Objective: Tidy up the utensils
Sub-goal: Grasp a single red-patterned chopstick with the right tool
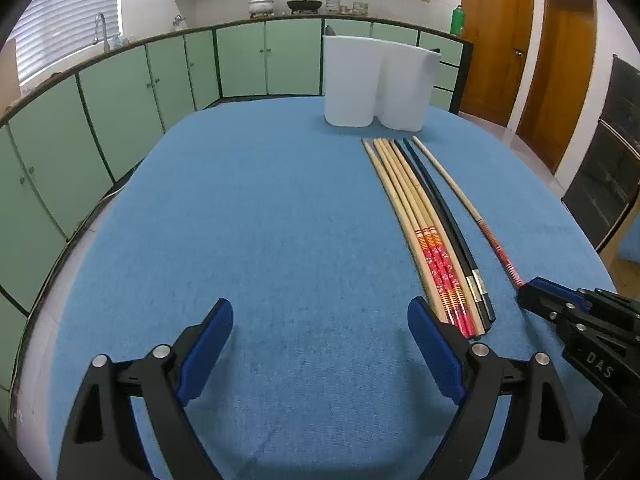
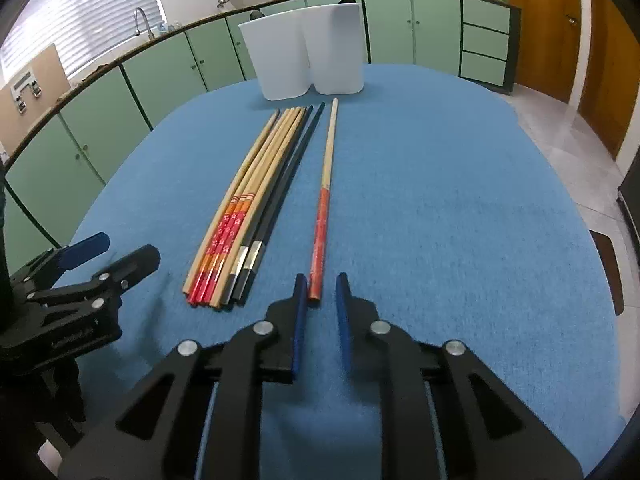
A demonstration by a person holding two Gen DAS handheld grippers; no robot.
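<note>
On the blue tablecloth [image 2: 440,200], near edge:
- single chopstick: a red-handled chopstick [image 2: 324,200] lies alone, just right of the bundle, tip pointing at the holder, butt end toward the right gripper.
- chopstick vs jaws: butt end sits between the fingertips of the right gripper [image 2: 319,286], closer to the left pad. Contact not confirmed; a sliver of cloth shows on the right side.
- right jaws: narrow, nearly closed around the butt end. Grip looks about to land, not yet seated, by my read.
- bundle: chopstick bundle [image 2: 248,204] of bamboo, red-patterned and black sticks lies side by side, parallel, left of the single one, untouched.
- holder: white two-compartment utensil holder [image 2: 308,52] stands at the far end of the table, beyond the tips. Inside not visible from here; nothing sticks out above the rim.
- left jaws: left gripper [image 1: 320,344] wide apart, nothing between, hovering over bare cloth just left of the bundle's butt ends.
- progress: early. No stick visibly in the holder; every chopstick in view lies on the cloth.
- left to do: pinch, lift, drop into a compartment, repeat for the bundle.
</note>
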